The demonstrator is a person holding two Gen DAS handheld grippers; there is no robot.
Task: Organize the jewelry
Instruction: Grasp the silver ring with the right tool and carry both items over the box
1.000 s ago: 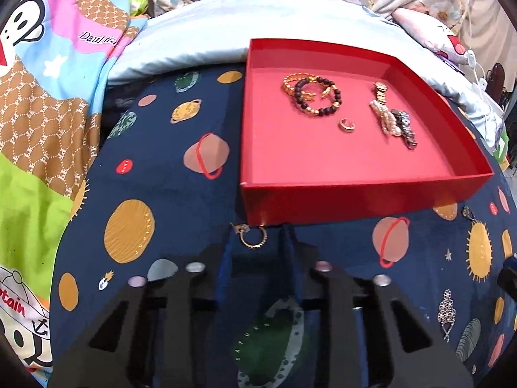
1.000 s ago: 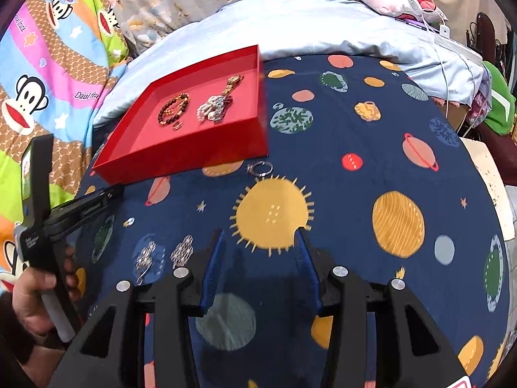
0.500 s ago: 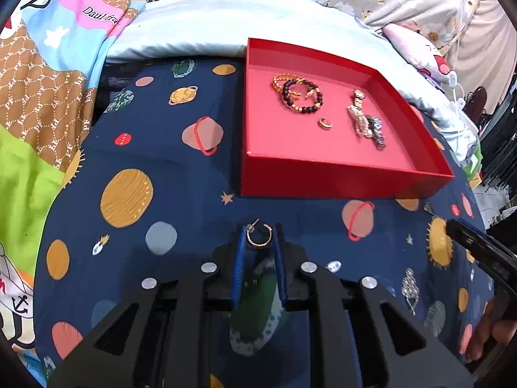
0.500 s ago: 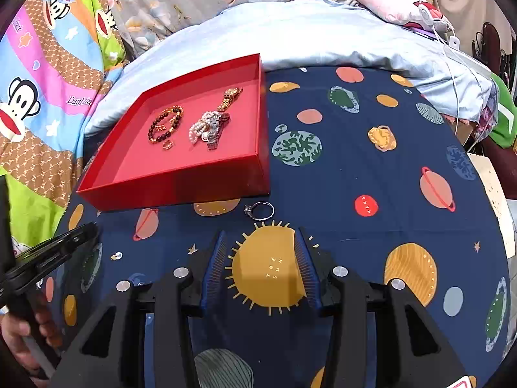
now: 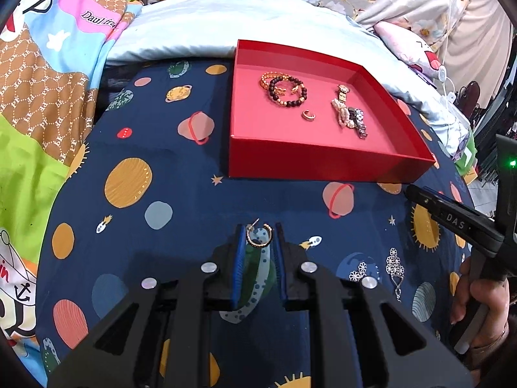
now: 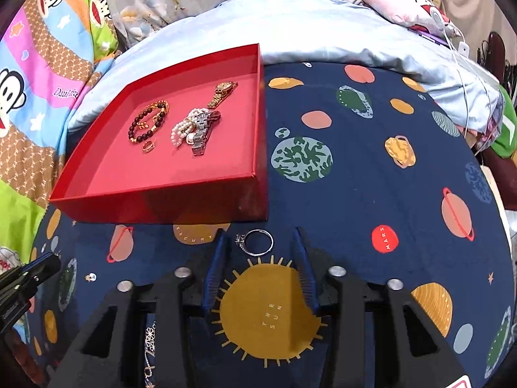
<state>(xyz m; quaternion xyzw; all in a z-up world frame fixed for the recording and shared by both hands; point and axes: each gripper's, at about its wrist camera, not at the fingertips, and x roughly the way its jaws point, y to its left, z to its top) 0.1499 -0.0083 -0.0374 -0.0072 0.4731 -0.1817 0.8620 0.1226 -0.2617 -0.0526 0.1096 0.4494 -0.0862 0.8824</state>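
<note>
Red tray (image 5: 323, 165): two bracelets, two watches.

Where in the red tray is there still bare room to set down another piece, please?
The red tray floor is bare along its near wall and left side. It is crowded toward the back, around the bead bracelets and watches.

Navy planet-print sheet (image 6: 371, 194) covered the bed; pale blue pillow (image 5: 210, 26) lay far, cartoon monkey blanket (image 5: 38, 80) far left.
</note>
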